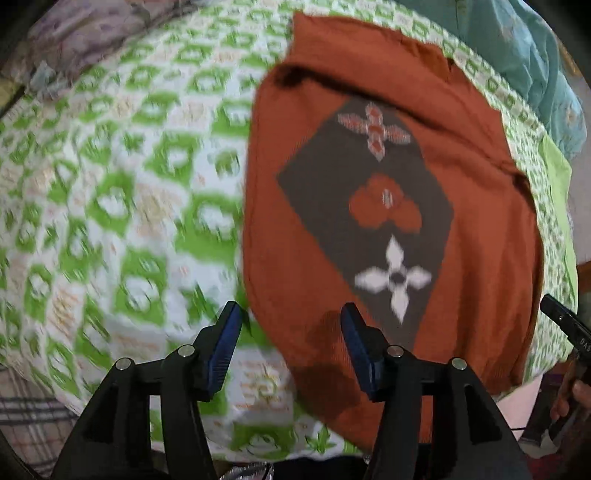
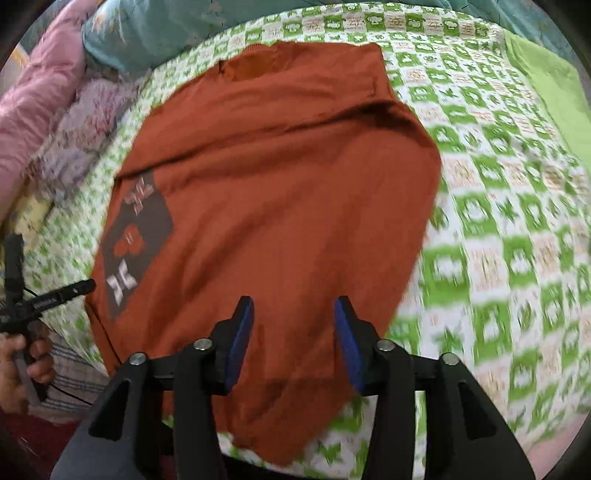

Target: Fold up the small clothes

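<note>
At the bottom of each wrist view, the left tool [image 1: 291,314] and right tool [image 2: 293,308] are hovering released, grasping nothing. Beyond them, a rust-orange garment [image 2: 280,206] with a brown diamond patch [image 1: 365,218] is lying across the frame's centre on the green-and-white checked bedspread [image 2: 509,229]. A teal quilt [image 2: 155,33] is bunching along the top.

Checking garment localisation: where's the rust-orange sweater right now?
The rust-orange sweater lies spread on the green-and-white checked bedspread, central in the right wrist view and right of centre in the left, ahead of both open grippers.
</note>
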Demonstrator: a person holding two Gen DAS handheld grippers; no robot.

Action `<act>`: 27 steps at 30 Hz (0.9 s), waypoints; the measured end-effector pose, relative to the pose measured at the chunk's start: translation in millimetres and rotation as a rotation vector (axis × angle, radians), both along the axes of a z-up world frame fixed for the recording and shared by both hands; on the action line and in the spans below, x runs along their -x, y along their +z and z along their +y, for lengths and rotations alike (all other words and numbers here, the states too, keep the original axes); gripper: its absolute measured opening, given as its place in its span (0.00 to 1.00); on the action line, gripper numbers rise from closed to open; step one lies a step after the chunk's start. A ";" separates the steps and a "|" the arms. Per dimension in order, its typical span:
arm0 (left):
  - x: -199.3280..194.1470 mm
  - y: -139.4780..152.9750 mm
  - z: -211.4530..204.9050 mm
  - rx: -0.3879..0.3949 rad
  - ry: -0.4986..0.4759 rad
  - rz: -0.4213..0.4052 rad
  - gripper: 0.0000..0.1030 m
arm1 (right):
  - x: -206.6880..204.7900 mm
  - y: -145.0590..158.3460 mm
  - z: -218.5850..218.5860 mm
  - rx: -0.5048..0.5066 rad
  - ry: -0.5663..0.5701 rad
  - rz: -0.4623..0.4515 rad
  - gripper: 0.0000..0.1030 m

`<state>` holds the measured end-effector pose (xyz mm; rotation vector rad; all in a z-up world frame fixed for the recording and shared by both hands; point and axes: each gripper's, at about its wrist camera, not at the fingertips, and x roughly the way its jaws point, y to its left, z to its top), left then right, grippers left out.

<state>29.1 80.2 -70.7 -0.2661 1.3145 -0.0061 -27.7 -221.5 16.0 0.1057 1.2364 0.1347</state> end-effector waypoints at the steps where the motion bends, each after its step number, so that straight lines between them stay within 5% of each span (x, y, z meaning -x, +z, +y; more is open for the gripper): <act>1: 2.5 -5.4 -2.5 -0.003 -0.007 0.015 0.55 | 3.3 -2.9 3.1 0.030 0.014 0.004 0.54; 5: 16.9 -7.9 -11.0 -0.029 -0.055 0.004 0.55 | 12.6 -17.8 14.2 0.201 0.060 0.036 0.54; 13: 63.3 -8.9 -2.1 -0.017 -0.095 -0.002 0.55 | 42.3 -30.1 -24.9 0.271 -0.015 0.126 0.54; 21: 90.6 -11.4 18.3 0.083 -0.109 -0.010 0.66 | 61.8 -25.6 -74.3 0.022 -0.157 0.115 0.54; 27: 94.5 -11.7 14.9 0.099 -0.138 -0.008 0.62 | 65.4 -31.5 -72.5 0.005 -0.154 0.106 0.54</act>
